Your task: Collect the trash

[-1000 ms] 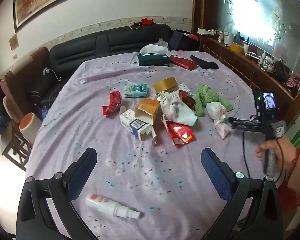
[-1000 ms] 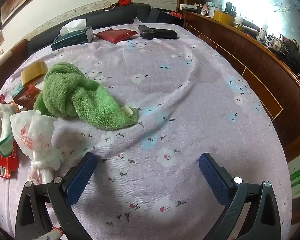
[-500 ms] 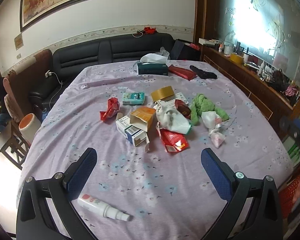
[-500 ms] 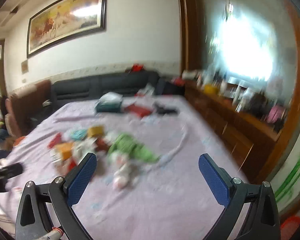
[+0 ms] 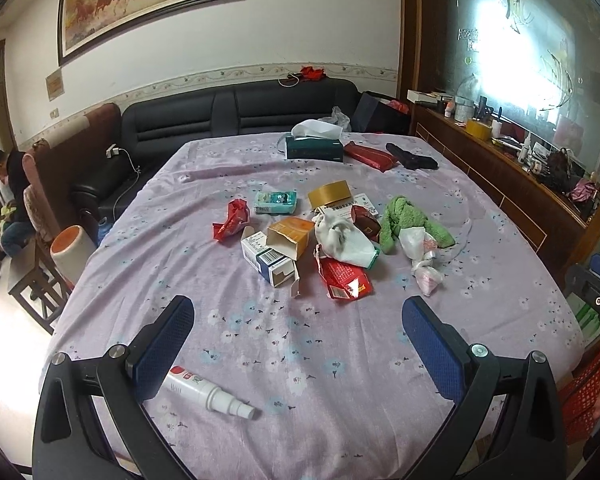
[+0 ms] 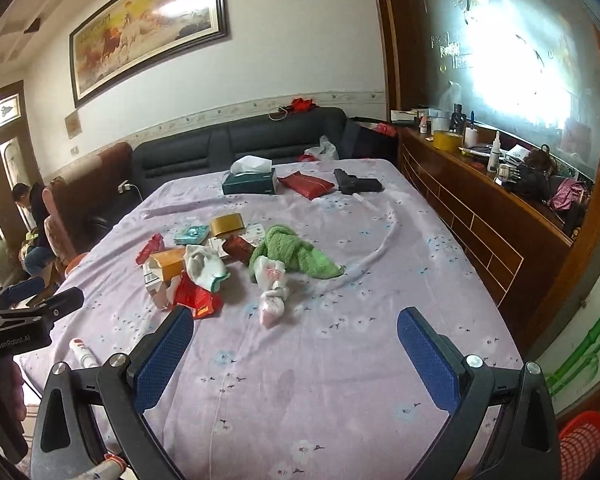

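A pile of trash lies mid-table on the purple flowered cloth: an open orange carton, a blue-white box, red wrappers, a crumpled red wrapper, a white crumpled bag, a knotted plastic bag, also in the right wrist view. My left gripper is open and empty, held back above the near edge. My right gripper is open and empty, also back from the pile.
A white spray bottle lies near the table's front left. A green towel, tape roll, tissue box, red pouch and black object lie farther back. A red basket stands at the floor right. A sofa is behind.
Both grippers have pulled back and up from the table. The right wrist view went from close on the green towel to the whole table. Both stay open.
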`<state>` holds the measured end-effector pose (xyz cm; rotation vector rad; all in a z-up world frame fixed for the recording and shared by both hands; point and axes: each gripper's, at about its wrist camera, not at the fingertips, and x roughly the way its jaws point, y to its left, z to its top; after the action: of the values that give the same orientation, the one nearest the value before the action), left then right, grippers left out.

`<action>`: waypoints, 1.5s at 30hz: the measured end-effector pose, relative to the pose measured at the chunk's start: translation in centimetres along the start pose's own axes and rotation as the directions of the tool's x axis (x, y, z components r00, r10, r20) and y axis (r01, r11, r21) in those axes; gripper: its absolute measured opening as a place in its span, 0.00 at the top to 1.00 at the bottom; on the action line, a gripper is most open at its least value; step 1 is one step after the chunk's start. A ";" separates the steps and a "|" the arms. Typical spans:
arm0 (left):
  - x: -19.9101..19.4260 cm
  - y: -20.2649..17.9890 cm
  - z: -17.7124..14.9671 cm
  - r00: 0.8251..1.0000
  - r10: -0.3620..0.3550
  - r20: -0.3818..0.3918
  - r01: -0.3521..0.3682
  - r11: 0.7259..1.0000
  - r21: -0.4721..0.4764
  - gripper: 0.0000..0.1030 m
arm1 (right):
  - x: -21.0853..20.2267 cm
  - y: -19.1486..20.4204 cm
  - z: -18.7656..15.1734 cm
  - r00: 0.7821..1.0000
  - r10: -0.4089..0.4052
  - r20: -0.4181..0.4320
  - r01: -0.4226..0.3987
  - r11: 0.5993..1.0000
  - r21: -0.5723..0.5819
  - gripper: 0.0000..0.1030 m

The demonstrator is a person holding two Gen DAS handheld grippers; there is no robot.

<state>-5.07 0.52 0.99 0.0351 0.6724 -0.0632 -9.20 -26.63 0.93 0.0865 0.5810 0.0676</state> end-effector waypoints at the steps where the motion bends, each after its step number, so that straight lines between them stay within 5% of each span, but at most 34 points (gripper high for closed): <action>1: -0.2 -0.1 0.0 1.000 0.004 0.002 -0.004 1.000 0.002 0.00 | -0.1 0.1 0.0 1.000 0.002 0.003 -0.002 1.000 -0.002 0.00; 45: -0.6 -1.1 0.8 1.000 -0.002 0.009 0.002 1.000 0.016 0.00 | -0.4 -0.1 0.9 0.999 0.003 0.039 -0.004 0.999 0.033 0.00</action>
<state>-5.15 -0.60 2.01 0.0492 0.6631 -0.0703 -9.00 -26.86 1.89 0.1204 0.5431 0.0595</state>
